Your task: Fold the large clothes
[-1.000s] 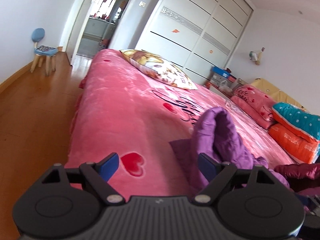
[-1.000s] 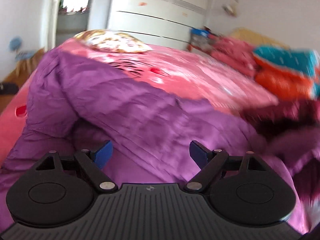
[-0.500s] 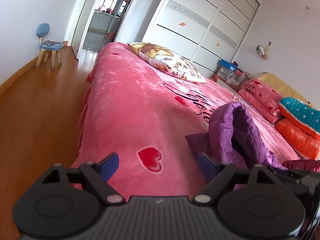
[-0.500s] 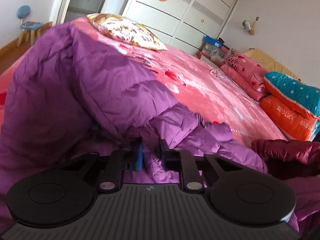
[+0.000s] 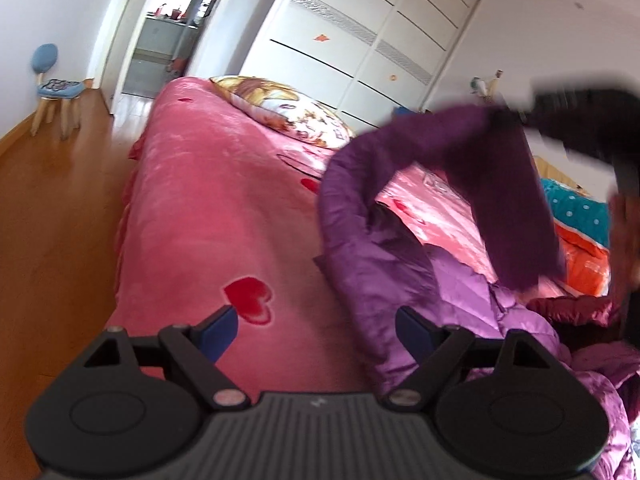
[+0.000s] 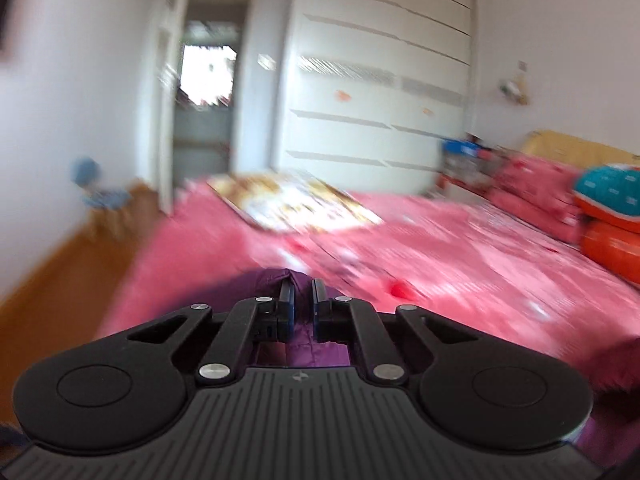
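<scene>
Since a second ago the right gripper (image 6: 303,300) has clenched on a fold of the purple jacket (image 5: 404,280) and carried it upward; before, its jaws stood wide over the garment as it lay heaped on the bed (image 5: 208,216); now, in the right wrist view, the two fingers are pinched close with a ridge of purple cloth caught between them, and the pink bedcover shows blurred past the fingertips; from the left wrist view the same gripper appears as a dark blurred shape at the upper right, with a long band of the jacket hanging down from it in an arch; the lifted part is clear of the bed, while the rest of the jacket lies crumpled on the cover at the lower right, beside a dark red garment (image 5: 576,312); the left gripper (image 5: 316,332) has kept its place and its spread; its jaws stand wide apart and grasp nothing; the bare pink cover with a red heart lies between its fingers, and the jacket's near edge runs just inside and behind its right finger, whether touching it cannot be told; a patterned pillow (image 5: 284,108) rests further up the bed, well apart from the jacket; folded quilts (image 5: 580,232) in teal and orange lie at the right edge.
</scene>
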The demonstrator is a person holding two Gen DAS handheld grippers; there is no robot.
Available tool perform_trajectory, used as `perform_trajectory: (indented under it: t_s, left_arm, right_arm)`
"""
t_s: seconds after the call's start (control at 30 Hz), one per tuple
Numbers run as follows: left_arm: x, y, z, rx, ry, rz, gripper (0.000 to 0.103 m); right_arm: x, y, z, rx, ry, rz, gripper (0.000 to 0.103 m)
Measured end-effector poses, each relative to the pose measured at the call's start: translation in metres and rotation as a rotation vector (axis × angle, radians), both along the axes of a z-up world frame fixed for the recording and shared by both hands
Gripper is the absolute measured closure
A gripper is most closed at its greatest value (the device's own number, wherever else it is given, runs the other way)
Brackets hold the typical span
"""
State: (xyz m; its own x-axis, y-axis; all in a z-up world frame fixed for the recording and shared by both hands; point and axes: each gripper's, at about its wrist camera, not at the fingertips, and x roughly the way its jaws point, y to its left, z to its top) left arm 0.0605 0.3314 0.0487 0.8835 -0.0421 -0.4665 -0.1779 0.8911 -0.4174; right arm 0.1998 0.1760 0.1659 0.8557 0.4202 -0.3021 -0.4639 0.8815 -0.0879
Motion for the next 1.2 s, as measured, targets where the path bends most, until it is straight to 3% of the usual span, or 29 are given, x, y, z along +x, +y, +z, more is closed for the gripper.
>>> perform_trajectory:
  t_s: [0.2,0.43,0.57,0.7,0.73,0.8,0.83,0.87,0.97,1.2]
  left_arm:
    - [-0.003,-0.012,-0.001,0.002,0.004,-0.026,0.017]
    - [-0.001,-0.017,-0.006,-0.013,0.03,-0.051,0.017]
    - [0.002,-0.015,-0.009,0.002,0.073,-0.025,0.017]
    - [0.004,-0.013,-0.018,-0.025,0.113,0.001,0.017]
    - [0.005,-0.015,-0.018,-0.011,0.123,-0.005,0.017]
    - [0.005,-0.018,-0.019,0.018,0.127,-0.011,0.017]
    - [0.005,-0.018,-0.02,0.016,0.129,-0.007,0.017]
    - [0.006,-0.017,-0.022,-0.002,0.134,-0.003,0.017]
    - [0.007,-0.012,-0.025,-0.043,0.145,0.015,0.018]
    - [0.005,0.006,-0.027,-0.1,0.133,0.13,0.021]
  right_arm:
    - [-0.025,0.047,0.035,0.093,-0.017,0.23,0.095]
    - [-0.043,0.088,0.039,0.194,0.124,0.469,0.095]
    - [-0.055,0.106,0.029,0.208,0.208,0.547,0.092]
    - [-0.076,0.115,0.014,0.149,0.234,0.528,0.086]
    - [-0.078,0.116,0.012,0.147,0.238,0.504,0.081]
    - [-0.077,0.11,0.013,0.154,0.239,0.453,0.055]
    - [-0.075,0.105,0.014,0.171,0.25,0.429,0.027]
    - [-0.076,0.099,0.013,0.187,0.254,0.413,0.016]
    - [-0.079,0.082,0.018,0.194,0.228,0.378,0.004]
    - [-0.088,0.001,0.039,0.345,0.222,0.26,0.003]
